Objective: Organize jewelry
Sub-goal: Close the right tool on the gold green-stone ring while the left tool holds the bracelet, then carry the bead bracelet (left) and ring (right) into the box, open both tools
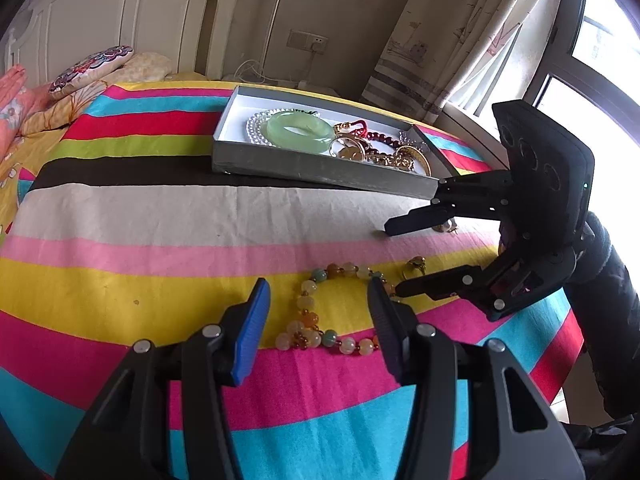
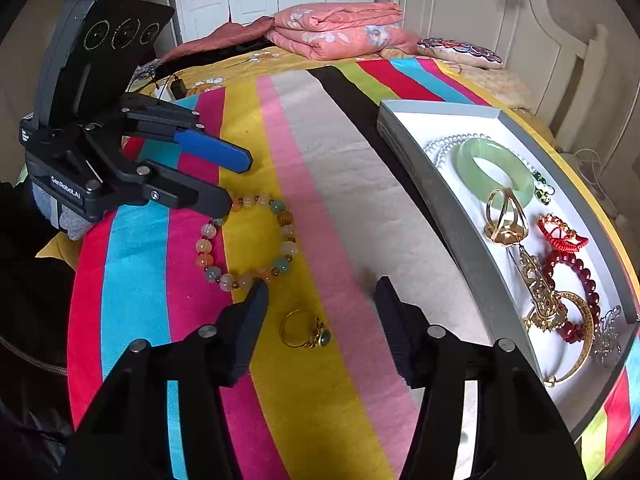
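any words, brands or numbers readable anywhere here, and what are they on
"GenRobot.AI": white lettering on the black body of the left gripper, seen from the right wrist view.
Small white sticker on the far left edge of that same gripper body: too small to read.
Curtain beside the window: printed with drawn shapes only, no words legible.
Jewelry and gray tray: no text visible.

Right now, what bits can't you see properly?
- Left wrist view: small gold item half hidden behind the right gripper.
- Left wrist view: ring too small to read.
- Right wrist view: tray cut off by the picture's right edge.
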Motion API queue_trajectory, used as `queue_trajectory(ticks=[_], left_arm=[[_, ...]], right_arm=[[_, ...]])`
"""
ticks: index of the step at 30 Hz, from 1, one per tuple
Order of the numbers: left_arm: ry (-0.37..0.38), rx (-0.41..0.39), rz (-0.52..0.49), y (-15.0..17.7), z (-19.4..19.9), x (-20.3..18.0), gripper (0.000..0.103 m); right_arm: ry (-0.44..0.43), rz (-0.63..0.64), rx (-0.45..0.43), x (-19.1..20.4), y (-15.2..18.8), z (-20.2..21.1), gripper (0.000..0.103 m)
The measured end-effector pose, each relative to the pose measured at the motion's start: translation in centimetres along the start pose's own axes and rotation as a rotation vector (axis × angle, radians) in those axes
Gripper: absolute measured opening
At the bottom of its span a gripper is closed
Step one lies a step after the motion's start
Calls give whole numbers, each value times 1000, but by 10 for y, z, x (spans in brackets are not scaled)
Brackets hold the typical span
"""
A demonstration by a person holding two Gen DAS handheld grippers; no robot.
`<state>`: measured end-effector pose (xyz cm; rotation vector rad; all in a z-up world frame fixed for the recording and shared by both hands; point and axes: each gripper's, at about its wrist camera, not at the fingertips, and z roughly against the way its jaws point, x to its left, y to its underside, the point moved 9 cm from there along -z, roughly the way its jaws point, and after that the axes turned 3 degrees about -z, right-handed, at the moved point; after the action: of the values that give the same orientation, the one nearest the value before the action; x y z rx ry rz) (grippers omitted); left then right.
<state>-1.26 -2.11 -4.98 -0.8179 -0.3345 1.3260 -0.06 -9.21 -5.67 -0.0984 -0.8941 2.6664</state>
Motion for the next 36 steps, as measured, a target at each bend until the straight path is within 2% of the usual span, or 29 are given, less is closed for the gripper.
queue_trajectory(ticks=[5, 7, 8, 10, 15, 19, 21, 23, 24, 25, 29, 32, 33, 35, 36], left_arm=[[-4, 3, -3, 0, -1, 1, 53], [-9, 2, -4, 0, -1, 1, 55], [-9, 1, -3, 0, -1, 1, 55], [-9, 4, -3, 0, -1, 1, 56], [3, 29, -22, 2, -5, -1, 56], [2, 63, -42, 6, -11, -4, 56], [0, 77, -57, 7, -13, -7, 60], [-6, 81, -72, 8, -13, -9, 62], [-8, 82, -75, 9, -14, -10, 62], [-7, 82, -76, 9, -14, -10, 63], [-6, 83, -77, 9, -13, -10, 64], [-42, 87, -102, 11, -14, -13, 64], [-63, 89, -117, 11, -15, -15, 62], [-109, 91, -140, 13, -16, -15, 50], [-124, 90, -155, 14, -15, -16, 38]], right_arm=[[-49, -7, -15, 13, 11, 10, 51], [-73, 0, -19, 24, 17, 15, 40], [-76, 14, -18, 30, 20, 17, 38], [-61, 38, -9, 38, 25, 21, 31], [-10, 39, -10, 45, 33, 26, 31], [14, 26, -30, 46, 26, 20, 31], [12, 24, -30, 44, 24, 18, 31], [20, 24, -31, 45, 24, 19, 28], [22, 29, -32, 47, 25, 19, 21], [30, 37, -32, 49, 26, 20, 21], [104, 48, -42, 55, 31, 24, 21], [179, 54, -54, 57, 36, 29, 20], [208, 49, -67, 56, 38, 33, 20], [251, 12, -114, 53, 39, 45, 20], [269, -14, -141, 51, 40, 52, 21]])
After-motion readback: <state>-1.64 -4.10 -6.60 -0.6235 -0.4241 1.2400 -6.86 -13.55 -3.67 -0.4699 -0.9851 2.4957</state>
